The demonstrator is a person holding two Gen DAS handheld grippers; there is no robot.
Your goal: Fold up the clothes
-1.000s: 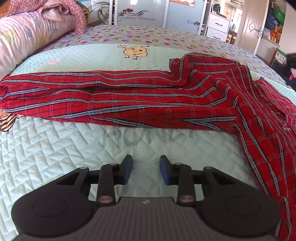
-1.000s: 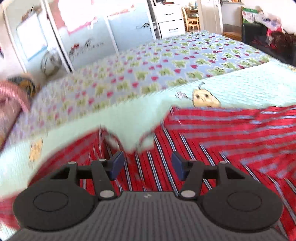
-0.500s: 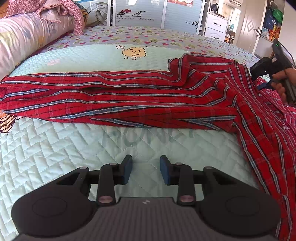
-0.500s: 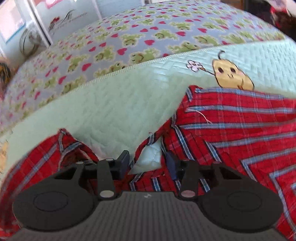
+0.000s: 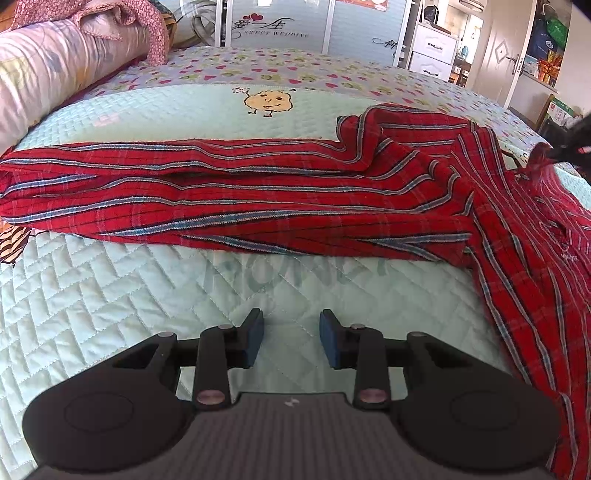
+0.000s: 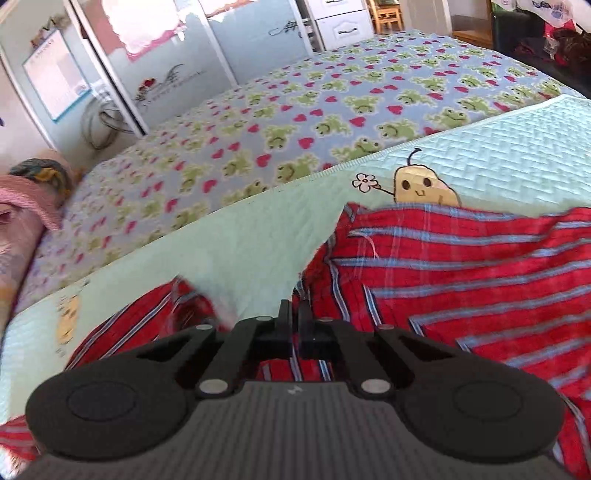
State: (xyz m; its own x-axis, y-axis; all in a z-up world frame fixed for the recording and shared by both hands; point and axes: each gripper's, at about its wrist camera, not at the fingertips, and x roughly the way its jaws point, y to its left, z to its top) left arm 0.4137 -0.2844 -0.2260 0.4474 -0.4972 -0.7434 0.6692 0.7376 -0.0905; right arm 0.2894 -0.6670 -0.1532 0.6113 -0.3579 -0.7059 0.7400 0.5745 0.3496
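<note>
- A bed [image 5: 110,302] under a pale green quilted cover [image 6: 251,236], with a frog-and-heart blanket [image 6: 295,110] behind it.
- Sliding wardrobe doors [image 5: 280,22] with printed lettering along the far wall.
- White drawers [image 5: 432,51] beside a pale door [image 5: 506,55].
- Bright daylight.

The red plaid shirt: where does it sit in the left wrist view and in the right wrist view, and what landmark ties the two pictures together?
Left wrist: the red plaid shirt stretches across the middle and trails down the right edge, beyond the open left gripper.
Right wrist: it fills the lower right and lower left, its edge pinched in the right gripper.
Shared landmark: the yellow cartoon figure printed on the mint quilt, just behind the shirt.
</note>
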